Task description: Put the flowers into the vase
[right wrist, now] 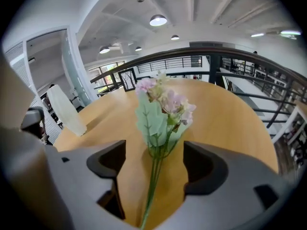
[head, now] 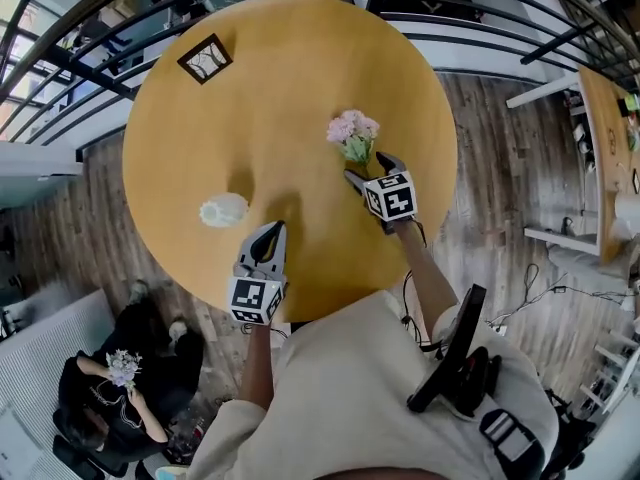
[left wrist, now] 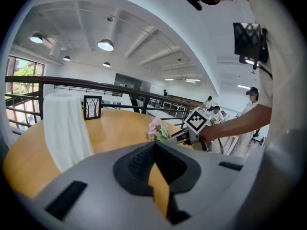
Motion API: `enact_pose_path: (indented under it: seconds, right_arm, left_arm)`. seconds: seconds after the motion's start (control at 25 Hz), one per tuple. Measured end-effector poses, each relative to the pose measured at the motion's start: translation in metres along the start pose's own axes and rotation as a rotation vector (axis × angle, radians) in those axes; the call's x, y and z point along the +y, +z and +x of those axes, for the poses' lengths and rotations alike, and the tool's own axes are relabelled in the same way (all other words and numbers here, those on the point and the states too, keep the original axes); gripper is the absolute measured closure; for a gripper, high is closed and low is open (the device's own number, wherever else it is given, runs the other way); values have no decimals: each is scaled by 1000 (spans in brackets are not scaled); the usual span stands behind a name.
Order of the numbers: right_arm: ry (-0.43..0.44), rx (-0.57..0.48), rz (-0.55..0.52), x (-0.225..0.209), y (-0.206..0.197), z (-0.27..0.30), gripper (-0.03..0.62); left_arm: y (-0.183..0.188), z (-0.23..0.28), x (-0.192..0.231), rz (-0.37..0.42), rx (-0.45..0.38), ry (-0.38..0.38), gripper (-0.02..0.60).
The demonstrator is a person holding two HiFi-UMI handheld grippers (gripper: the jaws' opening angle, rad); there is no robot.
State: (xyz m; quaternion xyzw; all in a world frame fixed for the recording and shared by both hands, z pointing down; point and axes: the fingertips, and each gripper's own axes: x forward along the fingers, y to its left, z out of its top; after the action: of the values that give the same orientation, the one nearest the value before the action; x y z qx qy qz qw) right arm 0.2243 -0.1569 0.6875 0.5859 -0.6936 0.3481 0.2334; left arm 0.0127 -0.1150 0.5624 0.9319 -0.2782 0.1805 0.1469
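Note:
A small bunch of pink flowers with green leaves and thin stems lies on the round wooden table, right of centre. My right gripper stands open just below the blooms. In the right gripper view the stems run between the two pads without touching either, and the blooms lie just beyond the jaws. A white translucent vase stands upright near the table's front left. My left gripper sits just right of the vase, apart from it, shut and holding nothing. The left gripper view shows the vase at left and the flowers ahead.
A small framed picture stands at the table's far left. A black railing runs behind the table. On the floor at the lower left a person sits holding another bunch. The table's front edge is close to my body.

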Motion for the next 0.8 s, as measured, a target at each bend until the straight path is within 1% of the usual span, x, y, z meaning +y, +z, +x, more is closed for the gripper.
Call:
enact_pose_path:
  seconds: [0.08,0.16,0.24,0.32,0.36,0.4,0.44,0.48,0.56,0.68,0.8]
  right_arm:
    - [10,29,32,-8,5,11,207]
    - [13,63,39,-13,9,20,215]
    - [10,91,35,-17,10,26,297]
    - [25,105,47,-19,9,30,339]
    - [26,107,47,-20,10,30,382]
    - [17,106,38,-21,11,29,442]
    - [5,100,23,-22,13,26,474]
    - [-4,91,10,-22,15,24,490]
    - [-9,64,-5,-21,19,19,505]
    - [-7,16,-24,-19,26,11,508]
    - [14,-51,-31,-7,34,0,512]
  left_arm:
    - [1,-3,3,-4,3,15,575]
    - [1,-7,7,-9,2,30,575]
    - [1,-10,10,-13,2,45,575]
    - [0,-12,12,-15,1,56,575]
    - [0,-12,13,-16,0,60,575]
    - [0,-13,14,-17,-2,63,575]
    - [0,-13,15,-18,-3,64,575]
    - [-1,-12,15,-20,-5,64,575]
    - [-2,-10,14,-19,-9,58,575]
    - [-1,-6,8,-13,-15,46,575]
    - [-4,-11,0,-12,-13,40,575]
